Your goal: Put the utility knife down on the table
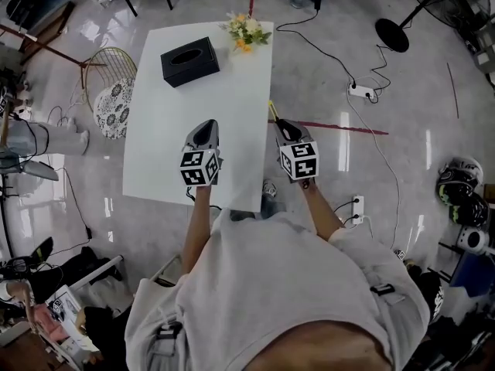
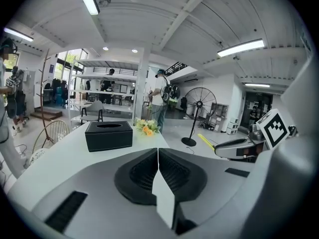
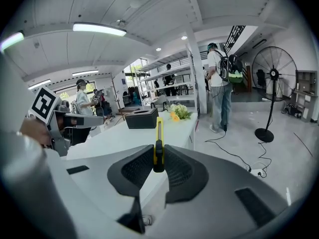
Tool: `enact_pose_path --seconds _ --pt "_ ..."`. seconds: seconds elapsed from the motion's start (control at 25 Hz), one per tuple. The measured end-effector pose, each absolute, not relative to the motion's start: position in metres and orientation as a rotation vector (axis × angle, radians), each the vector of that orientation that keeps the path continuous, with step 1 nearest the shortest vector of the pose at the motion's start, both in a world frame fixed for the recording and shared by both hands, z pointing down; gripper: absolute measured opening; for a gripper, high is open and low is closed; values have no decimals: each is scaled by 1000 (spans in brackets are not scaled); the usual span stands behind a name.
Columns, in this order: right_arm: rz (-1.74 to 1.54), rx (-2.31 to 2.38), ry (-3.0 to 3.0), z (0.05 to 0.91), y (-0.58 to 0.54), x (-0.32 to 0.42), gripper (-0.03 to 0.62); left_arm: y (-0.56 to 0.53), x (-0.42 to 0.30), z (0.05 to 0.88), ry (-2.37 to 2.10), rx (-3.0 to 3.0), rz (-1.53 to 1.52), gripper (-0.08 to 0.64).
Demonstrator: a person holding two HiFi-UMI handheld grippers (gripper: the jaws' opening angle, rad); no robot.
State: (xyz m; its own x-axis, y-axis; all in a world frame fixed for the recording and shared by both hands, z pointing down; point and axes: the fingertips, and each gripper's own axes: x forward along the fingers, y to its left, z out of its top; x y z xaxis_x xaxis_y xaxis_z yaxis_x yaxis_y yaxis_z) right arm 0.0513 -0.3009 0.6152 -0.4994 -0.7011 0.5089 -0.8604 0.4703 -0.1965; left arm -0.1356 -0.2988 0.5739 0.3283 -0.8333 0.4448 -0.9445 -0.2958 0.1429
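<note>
A yellow utility knife (image 3: 158, 141) with a black slider stands edge-up between the pads of my right gripper (image 3: 158, 164), which is shut on it. Its yellow tip (image 1: 272, 110) pokes forward past the white table's right edge (image 1: 267, 91) in the head view, where the right gripper (image 1: 285, 127) hovers just off that edge. My left gripper (image 1: 203, 134) hangs over the table's near part; its jaws (image 2: 158, 156) are shut with nothing between them. From the left gripper view, the knife (image 2: 205, 141) and the right gripper (image 2: 239, 147) appear at the right.
A black tissue box (image 1: 189, 61) and a small bunch of flowers (image 1: 246, 31) stand at the table's far end. A wire chair (image 1: 108, 91) is left of the table. Cables and a power strip (image 1: 362, 92) lie on the floor at the right, near a fan base (image 1: 392, 34).
</note>
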Motion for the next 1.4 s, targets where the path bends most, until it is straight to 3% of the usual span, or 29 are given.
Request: enact_pose_path --seconds 1.4 --pt "707 1254 -2144 689 -314 19 81 -322 -149 642 -1333 2180 417 23"
